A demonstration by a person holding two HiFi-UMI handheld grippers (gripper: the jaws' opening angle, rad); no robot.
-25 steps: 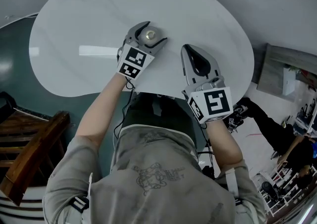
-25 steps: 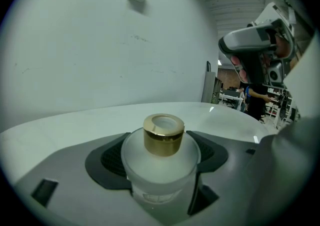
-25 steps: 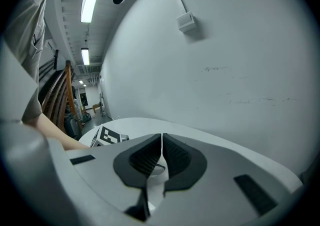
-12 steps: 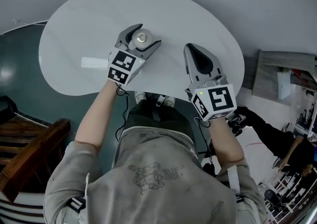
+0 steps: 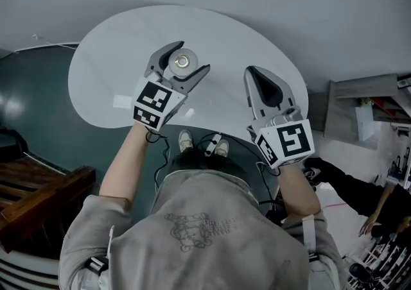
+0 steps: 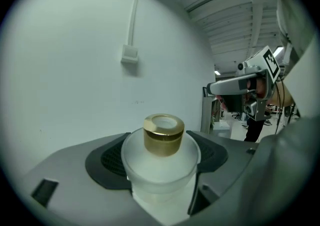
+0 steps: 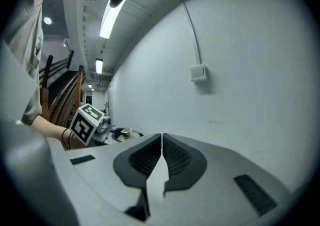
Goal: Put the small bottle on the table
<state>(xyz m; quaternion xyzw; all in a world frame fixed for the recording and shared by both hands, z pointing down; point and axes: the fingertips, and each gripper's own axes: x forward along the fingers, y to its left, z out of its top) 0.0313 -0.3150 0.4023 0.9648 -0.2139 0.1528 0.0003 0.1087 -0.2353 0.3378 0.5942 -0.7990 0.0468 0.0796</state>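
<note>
We hold the left claw [image 5: 191, 58] over the near middle of the white oval table [image 5: 109, 64], and it pinches the small bottle [image 6: 160, 162] between its two dark pads [image 6: 107, 157]. In the left gripper view the bottle stands upright, a frosted white body with a gold cap [image 6: 163, 133] on top, and both pads press against its sides. From the head view we look straight down on that cap, ringed by the curved grey jaws. We cannot tell whether the bottle's base touches the table top or hangs just above it.

The right claw [image 5: 253, 70] is pressed together with nothing in it: in the right gripper view its ribbed pads meet along a thin line. It hovers over the table's near right edge, well apart from the left claw and pointing the same way. Each claw carries its marker cube [image 5: 154, 104] close to our wrist.

Ahead of both claws stands a plain white wall [image 6: 65, 60] with a small box [image 7: 199, 73] fed by a thin conduit from above. Below the table edge we see our shoes [image 5: 185, 140] on the dark teal floor [image 5: 38, 109], and dark wooden planks [image 5: 38, 186] at the far left.
</note>
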